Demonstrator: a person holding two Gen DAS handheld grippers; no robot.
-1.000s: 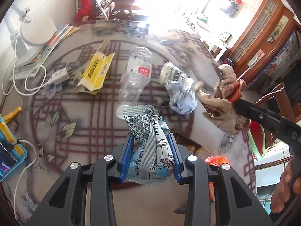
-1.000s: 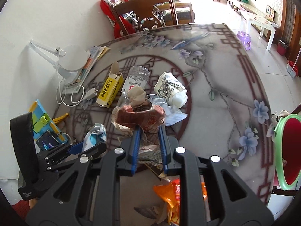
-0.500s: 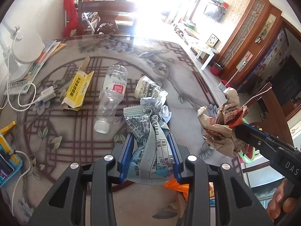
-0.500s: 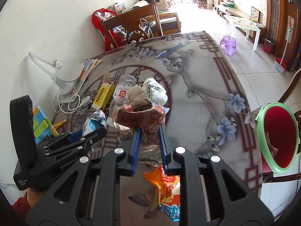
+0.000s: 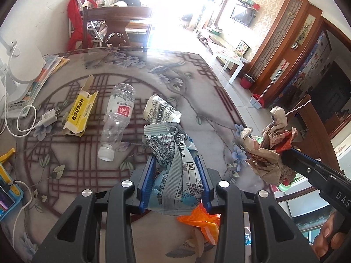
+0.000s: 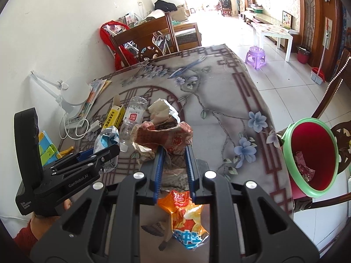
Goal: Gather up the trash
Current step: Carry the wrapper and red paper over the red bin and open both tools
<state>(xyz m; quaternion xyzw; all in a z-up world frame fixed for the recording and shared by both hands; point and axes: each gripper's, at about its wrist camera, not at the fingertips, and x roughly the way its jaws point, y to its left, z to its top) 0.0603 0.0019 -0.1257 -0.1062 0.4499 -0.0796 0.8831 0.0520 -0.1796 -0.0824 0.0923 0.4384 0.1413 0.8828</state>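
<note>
My left gripper (image 5: 175,173) is pinching a crumpled grey-and-white printed snack wrapper (image 5: 175,153), and my right gripper (image 6: 174,164) is clamped on a wad of brown and red paper wrapping (image 6: 162,135). Both loads hang clear above the counter (image 6: 219,109) (nothing drags on the cloth, as far as I can see). In the right wrist view the red bin with the green rim (image 6: 311,160) stands beside the counter's edge at about 3 o'clock, tilted toward me, with a few scraps already inside.

I judge this to be the carry step: both pieces are picked up and neither has reached the bin. The next move calls for swinging the right gripper toward 3 o'clock until the paper wad is over the bin's mouth, then spreading the jaws. The left load should follow, and the two grippers must not collide over that opening.

Plenty is left on the counter. In the left wrist view a clear plastic bottle (image 5: 116,118) lies at 11 o'clock, a torn yellow carton (image 5: 82,111) at 10 o'clock beside it, and a patterned paper cup (image 5: 161,110) on its side at 12 o'clock. An orange snack bag (image 6: 186,214) lies just under the right gripper, at 6 o'clock in its view.
</note>
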